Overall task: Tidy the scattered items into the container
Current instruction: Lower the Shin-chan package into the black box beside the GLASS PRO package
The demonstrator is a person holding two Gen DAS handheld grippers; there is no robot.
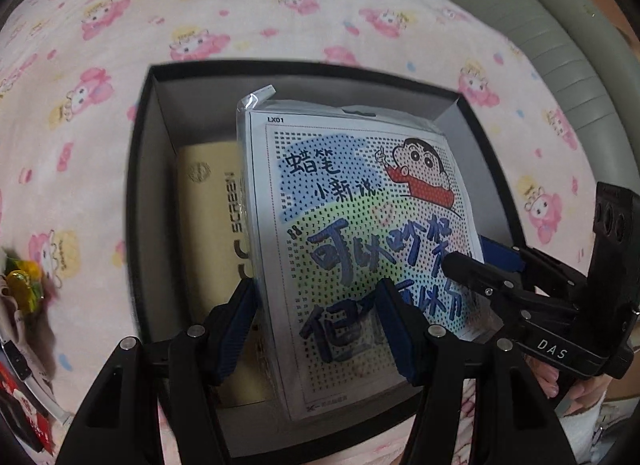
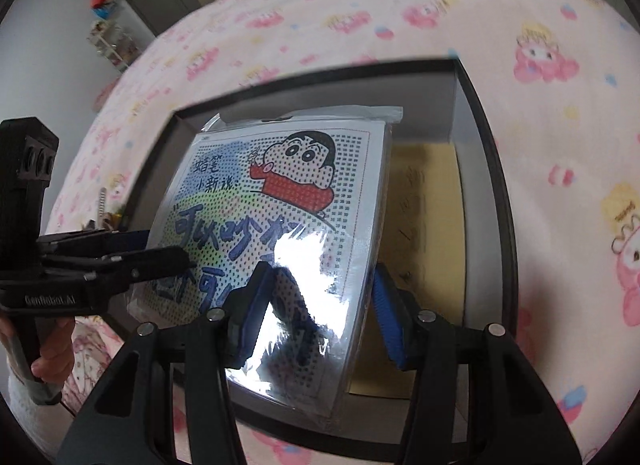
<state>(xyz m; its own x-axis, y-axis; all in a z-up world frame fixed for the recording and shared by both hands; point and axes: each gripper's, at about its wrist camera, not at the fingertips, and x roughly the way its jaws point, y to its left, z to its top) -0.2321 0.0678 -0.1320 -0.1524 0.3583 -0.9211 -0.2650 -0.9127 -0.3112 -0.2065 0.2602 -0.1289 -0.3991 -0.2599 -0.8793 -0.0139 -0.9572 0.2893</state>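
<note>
Both grippers grip the bagged cartoon kit by its near end over the black box: left gripper w/ left corner, right gripper w/ right. Looks flat, stiff-ish; glossy bag likely slippery, so 2 edge grips suit it.

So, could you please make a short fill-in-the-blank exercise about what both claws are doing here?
1. Both claws grip one flat ___ printed with a cartoon boy.
2. It is held above an open black ___.
3. A ___ coloured item already lies inside.
4. The bedding under it is mostly ___.

Missing words: packet; box; beige; pink
</note>
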